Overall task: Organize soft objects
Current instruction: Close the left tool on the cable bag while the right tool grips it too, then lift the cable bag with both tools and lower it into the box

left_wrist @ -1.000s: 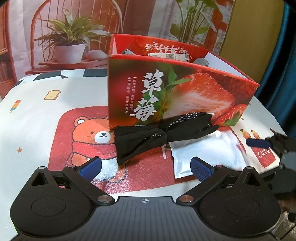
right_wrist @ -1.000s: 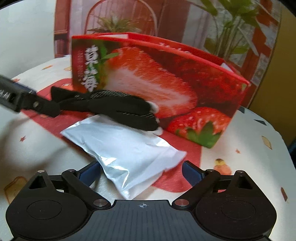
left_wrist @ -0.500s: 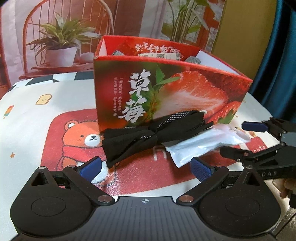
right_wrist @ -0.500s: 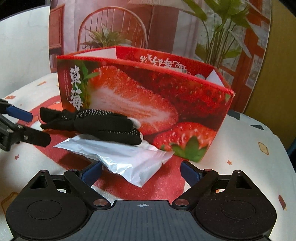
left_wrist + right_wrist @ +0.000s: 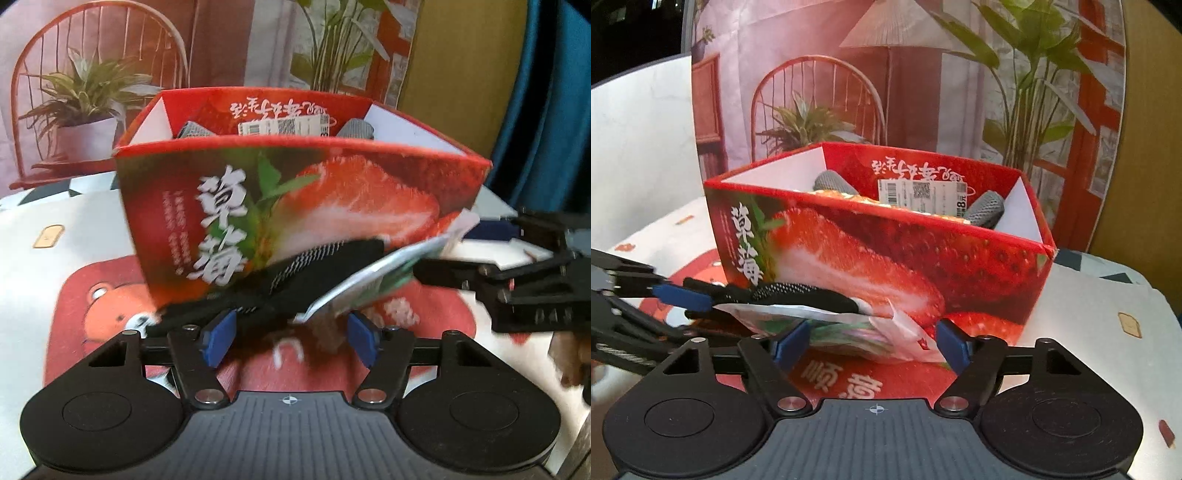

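A red strawberry-print box (image 5: pixel 295 206) stands on the table and also shows in the right wrist view (image 5: pixel 879 254). A black glove (image 5: pixel 317 273) lies along its front, seen in the right wrist view too (image 5: pixel 798 295). A silver pouch (image 5: pixel 376 284) is tilted up off the cloth under the glove's right end. My left gripper (image 5: pixel 291 336) is partly closed around the glove's near end, its pads not touching it. My right gripper (image 5: pixel 870 343) is closed on the pouch (image 5: pixel 849 328) and lifts it.
Grey rolled items (image 5: pixel 986 208) and a labelled packet (image 5: pixel 923 192) sit inside the box. The table carries a bear-print cloth (image 5: pixel 103 295). A printed backdrop with a chair and plants stands behind. The table edge is at the right (image 5: pixel 1156 295).
Both grippers moved in toward the box and narrowed. The right gripper closed on the pouch and tilted it up, with the glove's right end riding on it.
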